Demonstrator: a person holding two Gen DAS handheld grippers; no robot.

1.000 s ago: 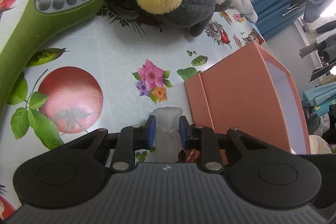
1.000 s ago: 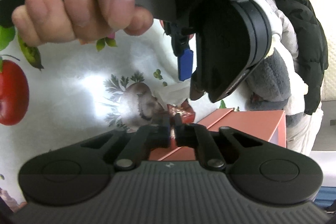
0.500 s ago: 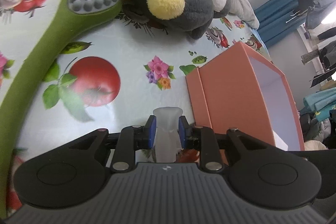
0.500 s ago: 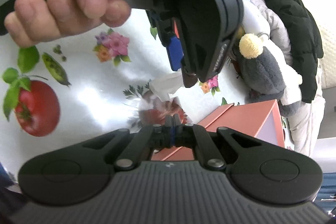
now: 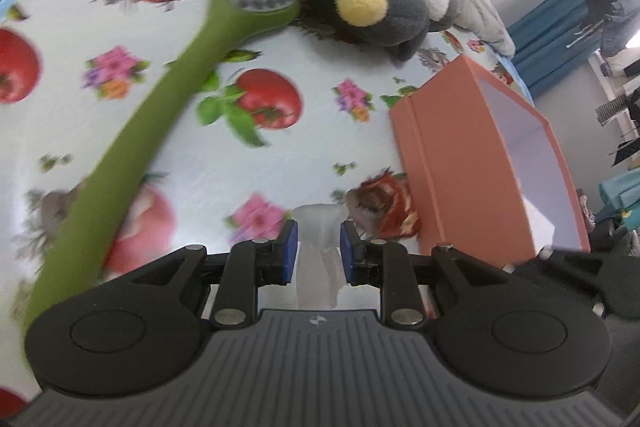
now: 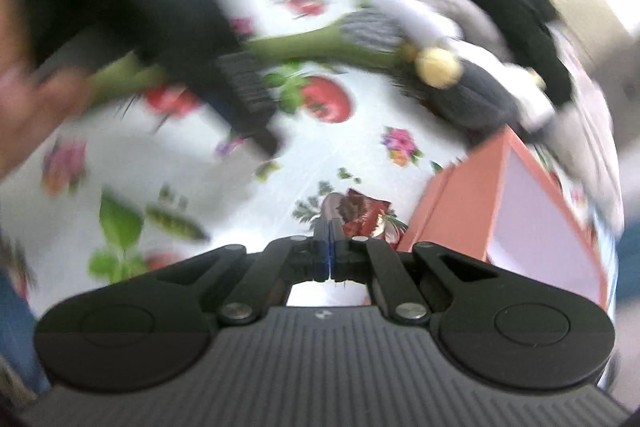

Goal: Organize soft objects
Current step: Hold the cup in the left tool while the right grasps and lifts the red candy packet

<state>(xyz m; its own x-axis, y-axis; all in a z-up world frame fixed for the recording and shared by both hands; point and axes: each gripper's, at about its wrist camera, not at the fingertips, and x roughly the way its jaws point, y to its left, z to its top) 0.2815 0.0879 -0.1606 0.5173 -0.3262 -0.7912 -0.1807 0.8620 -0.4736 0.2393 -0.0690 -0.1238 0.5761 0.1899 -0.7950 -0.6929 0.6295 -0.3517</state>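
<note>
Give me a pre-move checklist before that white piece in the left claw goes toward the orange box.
1. Left claw gripping the white piece: ok.
2. Orange box open, opening facing sideways: ok.
3. Room inside the box: cannot tell, interior only partly seen.
4. Red wrapper beside the box, in the path: not ok.
5. Right claw shut at the red wrapper; actual grip: cannot tell, view blurred.
6. Green brush away from the box: ok.
</note>
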